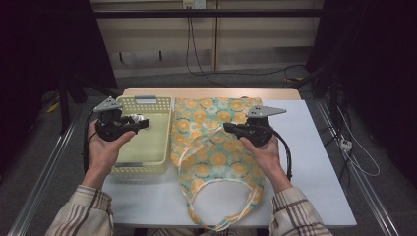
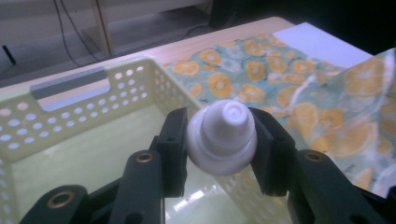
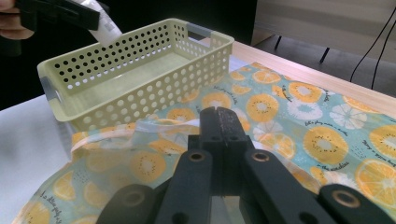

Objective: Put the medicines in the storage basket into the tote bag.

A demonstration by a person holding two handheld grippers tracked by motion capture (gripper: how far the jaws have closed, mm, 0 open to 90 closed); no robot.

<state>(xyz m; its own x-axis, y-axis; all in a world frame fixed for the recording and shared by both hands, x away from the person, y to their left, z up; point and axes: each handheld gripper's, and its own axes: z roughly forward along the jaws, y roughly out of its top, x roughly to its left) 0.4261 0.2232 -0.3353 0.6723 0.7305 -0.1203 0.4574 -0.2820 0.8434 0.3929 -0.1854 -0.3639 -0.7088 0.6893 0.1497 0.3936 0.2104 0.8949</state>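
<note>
Left gripper (image 2: pixel 219 140) pinches a white tube (image 2: pixel 222 136) by its cap end, held above the pale yellow perforated basket (image 1: pixel 158 142). Right gripper (image 3: pixel 219 122), jaws pressed together, hovers over the citrus-print cloth bag (image 1: pixel 211 142) beside the basket.

The fabric bag (image 3: pixel 299 126) bears small script lettering, seemingly too blurred to read.

Pale yellow-green perforated basket (image 1: pixel 147 147), teal orange-slice-print bag (image 1: pixel 211 142), white tube (image 2: pixel 222 137), black claws.
</note>
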